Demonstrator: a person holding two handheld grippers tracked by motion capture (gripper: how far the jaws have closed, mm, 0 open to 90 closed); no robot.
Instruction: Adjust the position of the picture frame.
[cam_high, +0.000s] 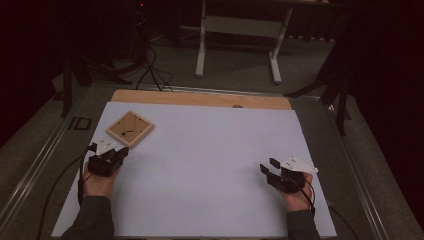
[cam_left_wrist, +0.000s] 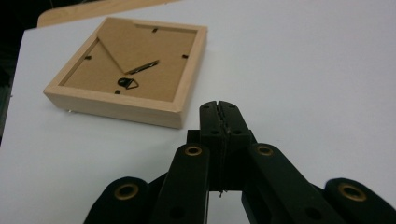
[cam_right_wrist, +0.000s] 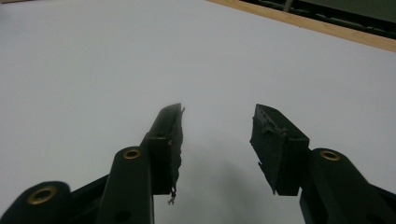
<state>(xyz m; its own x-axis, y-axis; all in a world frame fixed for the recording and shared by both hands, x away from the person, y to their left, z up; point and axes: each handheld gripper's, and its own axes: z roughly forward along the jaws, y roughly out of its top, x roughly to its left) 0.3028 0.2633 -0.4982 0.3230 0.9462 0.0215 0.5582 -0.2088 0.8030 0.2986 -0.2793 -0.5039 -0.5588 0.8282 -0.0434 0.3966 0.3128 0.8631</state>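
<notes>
The surface (cam_high: 210, 165) is showing a plain pale lavender-white, no pattern at all, with a strip of light wood (cam_high: 200, 98) running along its far edge. The picture frame (cam_left_wrist: 130, 77) is looking light, unfinished wood, its backing board a warmer tan cardboard brown with little black clips and a dark hanger. Both the left gripper (cam_left_wrist: 219, 109) and the right gripper (cam_right_wrist: 219, 135) are coming across matte black, with small brass-coloured rings at the joints. The person's sleeves (cam_high: 92, 220) are reading dark grey.

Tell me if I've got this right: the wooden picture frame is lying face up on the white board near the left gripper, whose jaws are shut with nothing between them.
Not quite. The picture frame lies face down: the left gripper view shows its cardboard backing, fold-out stand and hanger ring. The rest holds: it rests on the white board near the left gripper, jaws shut and empty.
</notes>
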